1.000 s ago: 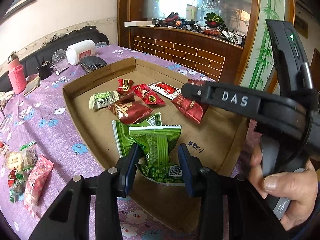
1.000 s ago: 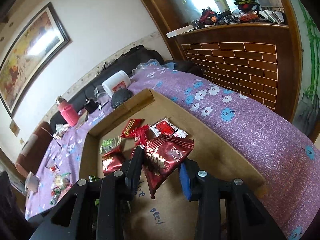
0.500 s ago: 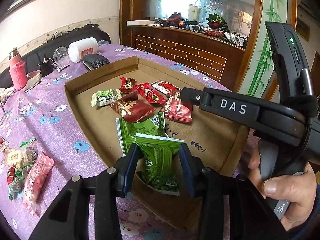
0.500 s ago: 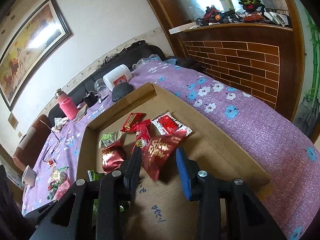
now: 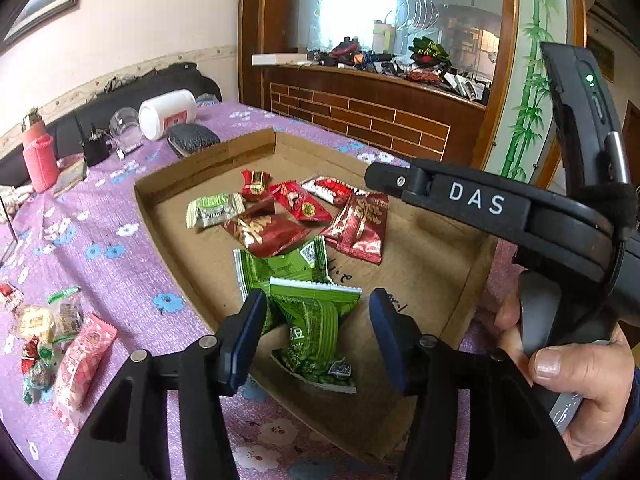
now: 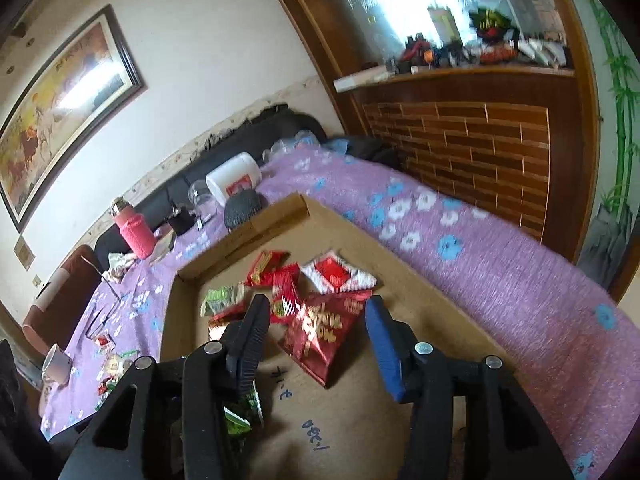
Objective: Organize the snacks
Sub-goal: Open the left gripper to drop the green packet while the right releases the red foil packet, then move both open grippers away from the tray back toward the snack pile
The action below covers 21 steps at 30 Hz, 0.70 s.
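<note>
Left tongs (image 5: 316, 322) were seen over the near edge of the cardboard tray (image 5: 192, 172), jaws opening, with a green snack packet (image 5: 314, 330) between them but clear of both pads; the packet lay on the tray floor, overlapping a second green packet (image 5: 280, 268) behind it. Right tongs (image 6: 316, 336) were also caught opening, with a dark red snack packet (image 6: 320, 332) lying flat in the tray between the jaws, not pressed by either pad. In the left view the right tool (image 5: 480, 204) was seen reaching in from the right, held by a hand (image 5: 576, 376). More red packets (image 5: 300, 202) and one pale green packet (image 5: 212, 210) were grouped toward the tray's far corner. The tray sat on a worktop covered by a purple flowered cloth (image 5: 100, 248). A small pile of unsorted snacks (image 5: 52, 344) remained on the cloth left of the tray, well apart from it. A white jar (image 5: 168, 114) and a pink bottle (image 5: 38, 156) were noted at the far end.
</note>
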Tool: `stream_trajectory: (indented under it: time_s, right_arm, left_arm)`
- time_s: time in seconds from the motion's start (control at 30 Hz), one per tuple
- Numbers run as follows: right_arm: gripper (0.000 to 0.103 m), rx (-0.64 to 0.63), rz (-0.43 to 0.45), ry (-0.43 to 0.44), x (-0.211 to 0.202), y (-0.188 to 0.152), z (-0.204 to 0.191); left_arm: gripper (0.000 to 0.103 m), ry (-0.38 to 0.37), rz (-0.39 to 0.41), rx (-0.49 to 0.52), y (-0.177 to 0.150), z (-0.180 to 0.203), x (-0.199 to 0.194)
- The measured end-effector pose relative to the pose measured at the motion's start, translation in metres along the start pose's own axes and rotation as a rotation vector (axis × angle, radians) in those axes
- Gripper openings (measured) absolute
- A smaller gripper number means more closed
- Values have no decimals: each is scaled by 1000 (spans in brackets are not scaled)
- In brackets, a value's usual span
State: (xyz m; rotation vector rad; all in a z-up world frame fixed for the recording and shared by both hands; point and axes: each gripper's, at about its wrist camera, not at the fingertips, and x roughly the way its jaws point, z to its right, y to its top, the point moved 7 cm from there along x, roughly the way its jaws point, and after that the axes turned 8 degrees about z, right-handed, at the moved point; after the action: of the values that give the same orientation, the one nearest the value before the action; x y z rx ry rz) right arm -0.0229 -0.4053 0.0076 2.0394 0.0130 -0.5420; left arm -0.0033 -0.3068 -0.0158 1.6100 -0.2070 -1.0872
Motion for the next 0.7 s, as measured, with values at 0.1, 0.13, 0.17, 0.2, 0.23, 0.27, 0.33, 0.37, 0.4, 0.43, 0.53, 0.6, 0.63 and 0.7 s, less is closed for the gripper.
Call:
stream_trajectory:
  time_s: [0.1, 0.13, 0.17, 0.2, 0.23, 0.27, 0.33, 0.37, 0.4, 0.43, 0.53, 0.6, 0.63, 0.7]
  right_arm:
    - [55, -31, 69, -12, -11, 8, -4]
    - [56, -35, 89, -13, -14, 11, -4]
    - [57, -37, 109, -16, -18, 13, -4]
    - [57, -38, 119, -19, -19, 15, -5]
    - [57, -39, 127, -24, -20, 16, -4]
    - [57, -39, 133, -28, -20, 17, -4]
    - [57, -42, 137, -39, -21, 18, -3]
    - [57, -46, 137, -46, -20, 18, -3]
    - [57, -49, 138, -52, -20, 18, -2]
    - [57, -53, 140, -54, -20, 18, -3]
    - [57, -66, 146, -62, -21, 19, -3]
    - [58, -69, 148, -65, -21, 19, -3]
    - [58, -70, 147, -67, -21, 19, -3]
    - [58, -64, 144, -68, -21, 18, -1]
  left_arm:
    - [55, 12, 28, 9, 3, 1, -4]
    - [55, 20, 39, 10, 5, 1, -6]
    - [55, 24, 45, 10, 5, 0, -7]
    - [55, 29, 52, 9, 6, 0, -8]
    - [56, 38, 59, 10, 7, -1, -9]
    - [56, 46, 66, 11, 9, -2, -9]
    - [56, 65, 78, 21, 13, -3, -10]
    - [56, 76, 80, 26, 15, -4, -11]
    - [56, 85, 83, 25, 18, -4, -13]
    - [57, 83, 85, 20, 20, -4, -16]
    - [63, 88, 91, 21, 27, -5, -25]
    - [63, 92, 92, 32, 31, -5, -31]
    - [63, 93, 92, 36, 33, -5, -35]
    - [63, 92, 91, 39, 35, -6, -42]
